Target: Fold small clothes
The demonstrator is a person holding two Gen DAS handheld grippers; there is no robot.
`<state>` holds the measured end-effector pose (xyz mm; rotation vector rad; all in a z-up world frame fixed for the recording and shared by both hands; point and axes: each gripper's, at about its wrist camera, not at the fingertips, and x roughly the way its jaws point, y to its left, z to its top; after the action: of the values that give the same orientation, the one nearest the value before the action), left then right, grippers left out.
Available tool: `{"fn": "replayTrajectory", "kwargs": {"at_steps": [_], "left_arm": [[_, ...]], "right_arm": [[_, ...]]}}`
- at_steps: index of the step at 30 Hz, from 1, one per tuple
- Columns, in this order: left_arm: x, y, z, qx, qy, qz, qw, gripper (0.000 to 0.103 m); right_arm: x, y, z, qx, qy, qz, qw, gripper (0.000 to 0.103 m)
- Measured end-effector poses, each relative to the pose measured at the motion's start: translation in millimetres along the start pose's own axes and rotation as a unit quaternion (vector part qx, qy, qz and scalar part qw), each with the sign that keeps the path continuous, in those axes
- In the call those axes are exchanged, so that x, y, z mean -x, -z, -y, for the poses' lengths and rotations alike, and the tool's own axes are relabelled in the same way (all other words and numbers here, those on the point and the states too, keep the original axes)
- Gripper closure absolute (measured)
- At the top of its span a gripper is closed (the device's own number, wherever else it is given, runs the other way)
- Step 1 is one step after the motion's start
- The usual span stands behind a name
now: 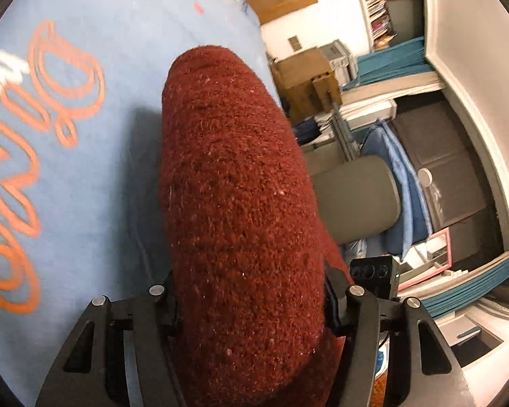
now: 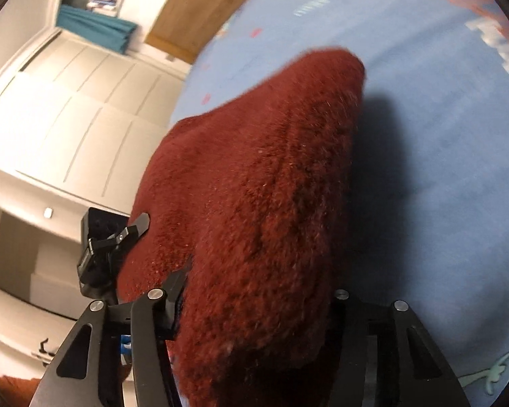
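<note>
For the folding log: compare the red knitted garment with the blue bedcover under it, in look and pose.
The red knitted garment is fuzzy, thick and plain dark red; the blue bedcover is smooth, pale blue and printed with orange lettering. The garment bulges up in a rounded hump between both sets of tongs, casting a shadow, while the bedcover lies flat and spread wide. The garment is small; the bedcover runs out of view. Both are soft fabric.

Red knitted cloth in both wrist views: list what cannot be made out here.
- Left wrist view: the red cloth covers the left hand-held gripper fingertips, so the pads' contact is hidden.
- Right wrist view: the cloth hides the right hand-held gripper fingertips too.
- Both views: the cloth's near end runs past the bottom edge, so what kind of garment it is stays unclear.
- Right wrist view: print on the blue sheet is blurred.
</note>
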<state>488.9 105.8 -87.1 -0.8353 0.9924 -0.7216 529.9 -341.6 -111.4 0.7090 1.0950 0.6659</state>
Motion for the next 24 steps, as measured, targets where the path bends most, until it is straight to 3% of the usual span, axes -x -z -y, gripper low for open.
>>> {"fn": "replayTrajectory", "kwargs": {"at_steps": [5,9,12,14,18,21,24], "left_arm": [[66.7,-14.6,-1.9,-0.014,-0.012,0.034,0.9993,0.049],[95.2,-5.9,-25.2,0.004,-0.057,0.032,0.9979,0.047],[104.1,6.2,-59.7,0.030,-0.134,0.001,0.9906,0.039],[113.2,14.9,-65.2,0.026,-0.142,-0.002,0.9896,0.034],[136.3,27.5,-45.5,-0.024,-0.167,0.000,0.9856,0.034],[146.5,46.0,-29.0,-0.081,-0.212,-0.011,0.9739,0.034],[131.0,73.9,-18.8,-0.110,-0.248,-0.012,0.9624,0.033]], "right_arm": [[-16.3,-3.7,-47.7,0.037,-0.043,0.004,0.998,0.050],[-43.8,4.6,-62.9,0.044,-0.049,-0.016,0.998,0.050],[-66.6,15.2,-55.2,0.029,-0.011,-0.042,0.999,0.051],[-72.7,24.2,-45.8,0.018,0.020,-0.055,0.998,0.050],[-52.1,32.6,-46.7,0.024,0.045,-0.044,0.998,0.046],[-35.0,31.7,-48.2,0.037,0.066,-0.037,0.996,0.046],[-21.8,31.4,-40.2,0.028,0.078,-0.028,0.996,0.045]]}}
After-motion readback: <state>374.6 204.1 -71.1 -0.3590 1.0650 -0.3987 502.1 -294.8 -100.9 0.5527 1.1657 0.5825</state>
